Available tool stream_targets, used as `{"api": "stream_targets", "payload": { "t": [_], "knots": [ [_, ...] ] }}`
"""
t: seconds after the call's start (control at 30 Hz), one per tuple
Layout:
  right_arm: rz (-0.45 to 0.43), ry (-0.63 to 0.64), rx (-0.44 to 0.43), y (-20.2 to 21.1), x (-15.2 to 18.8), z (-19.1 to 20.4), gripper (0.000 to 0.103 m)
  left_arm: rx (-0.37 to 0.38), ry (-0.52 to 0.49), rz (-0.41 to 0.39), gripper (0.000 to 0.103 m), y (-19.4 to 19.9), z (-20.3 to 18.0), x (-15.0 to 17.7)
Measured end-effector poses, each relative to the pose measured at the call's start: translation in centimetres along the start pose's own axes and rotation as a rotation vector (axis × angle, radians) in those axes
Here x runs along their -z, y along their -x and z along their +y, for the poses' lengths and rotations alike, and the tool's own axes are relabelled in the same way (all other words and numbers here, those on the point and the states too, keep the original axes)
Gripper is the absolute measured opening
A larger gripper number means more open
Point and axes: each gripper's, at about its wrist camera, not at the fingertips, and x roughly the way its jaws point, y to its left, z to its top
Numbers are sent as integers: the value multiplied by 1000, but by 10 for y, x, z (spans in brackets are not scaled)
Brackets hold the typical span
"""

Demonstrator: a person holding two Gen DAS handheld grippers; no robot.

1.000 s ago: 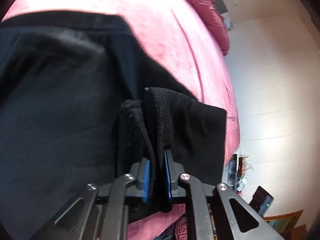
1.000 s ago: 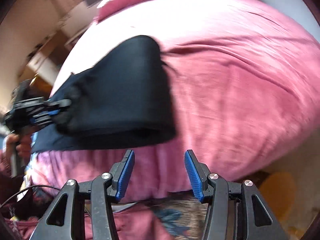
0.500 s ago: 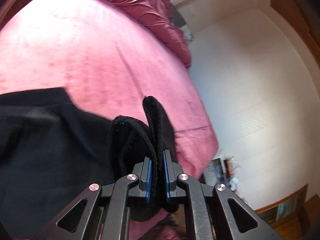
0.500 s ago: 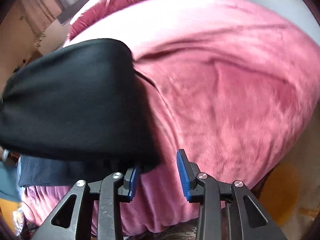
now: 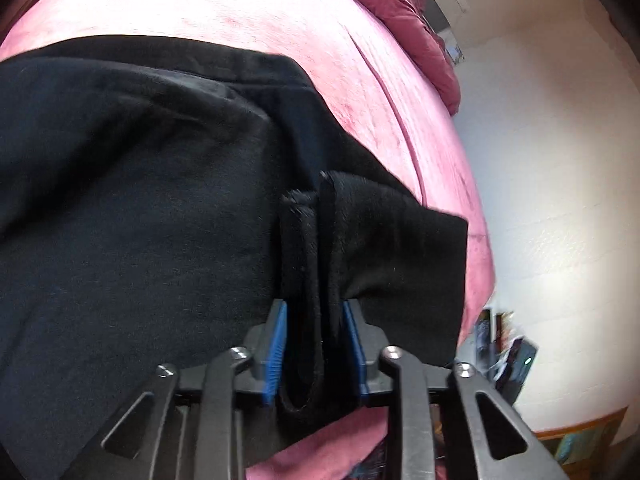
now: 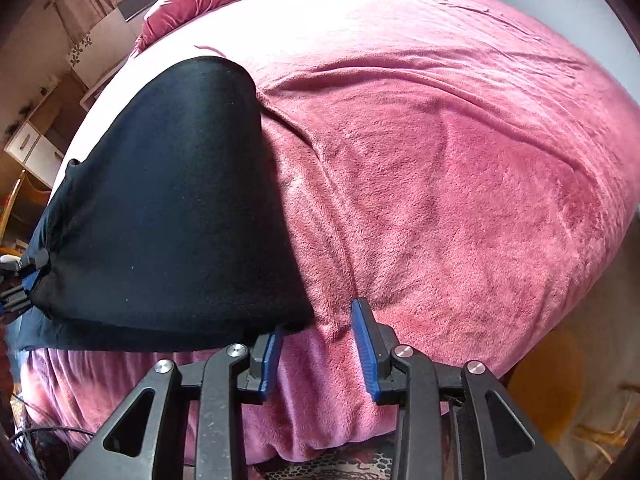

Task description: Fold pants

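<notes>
My left fingers (image 5: 314,344) have just eased apart around the bunched hem of the pants (image 5: 140,208), now folded on the bed (image 6: 440,160), while my right fingers (image 6: 318,354) hang part open, empty.

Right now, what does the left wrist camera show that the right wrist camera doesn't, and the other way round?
Only the left wrist view shows the bunched hem of the black pants between the left gripper, whose jaws have just been opening, and a pale wall. Only the right wrist view shows the right gripper with nothing between its jaws, over the bare blanket beside the pants' corner, and white drawers. Both show the black pants on the pink blanket.
</notes>
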Motion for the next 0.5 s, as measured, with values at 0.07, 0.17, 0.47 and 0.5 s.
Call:
{"api": "stream_targets", "payload": {
  "t": [0.07,0.17,0.47,0.5],
  "knots": [
    [12,21,6,4,2,0,43,48,52,-22,34,7,8,-6],
    [22,53,23,16,7,-4,46,81,109,-47,41,11,14,-14],
    [-108,83,-10,59,-22,-2,46,30,103,12,39,-23,-10,-43],
    [-125,91,-31,60,-31,5,46,20,90,6,37,-25,-14,-44]
  ]
}}
